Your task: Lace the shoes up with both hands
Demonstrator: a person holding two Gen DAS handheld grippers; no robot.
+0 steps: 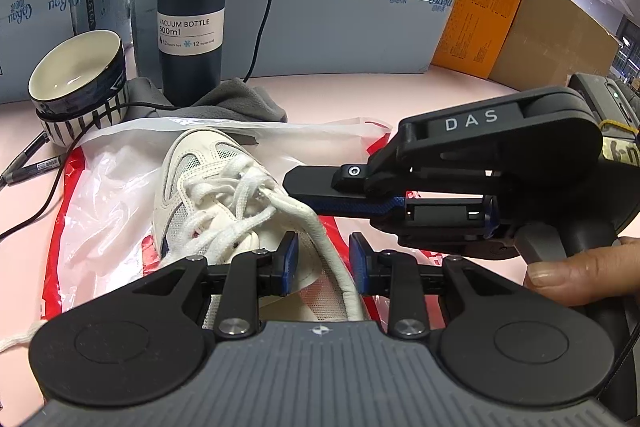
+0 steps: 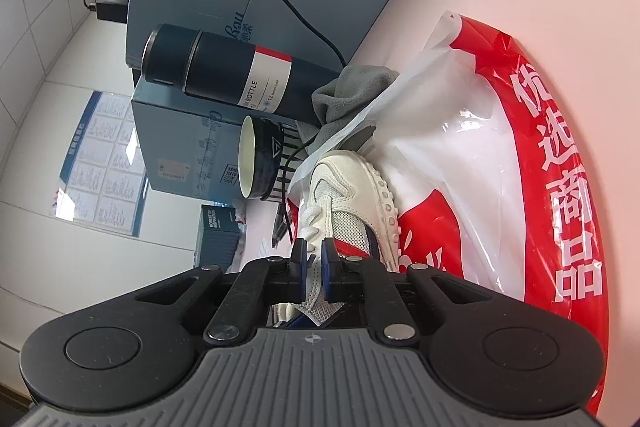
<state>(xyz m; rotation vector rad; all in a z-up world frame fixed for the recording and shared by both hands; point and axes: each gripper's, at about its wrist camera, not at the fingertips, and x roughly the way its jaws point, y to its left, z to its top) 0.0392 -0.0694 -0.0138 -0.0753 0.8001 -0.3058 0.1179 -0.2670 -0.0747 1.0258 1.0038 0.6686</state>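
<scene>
A white sneaker [image 1: 208, 187] lies on a red and white plastic bag [image 1: 104, 187], toe pointing away. Its white laces [image 1: 240, 199] are loosely threaded. A loose lace end [image 1: 12, 341] trails off at the left. My left gripper [image 1: 323, 261] is open, its pads either side of the shoe's white collar edge [image 1: 324, 227]. My right gripper [image 1: 316, 191] reaches in from the right, tipped on its side, fingertips near the top eyelets; its jaws look nearly shut. In the right wrist view the right gripper [image 2: 314, 261] has a narrow gap over the sneaker [image 2: 348, 195]; whether it pinches a lace is unclear.
A dark vacuum bottle [image 1: 190, 23], a striped bowl [image 1: 80, 83] and a grey cloth [image 1: 236, 103] stand behind the shoe. Grey-blue boxes [image 1: 340, 23] and an orange box [image 1: 476, 15] line the back. A black cable [image 1: 44, 203] and pens [image 1: 28, 167] lie at the left on the pink table [image 1: 360, 95].
</scene>
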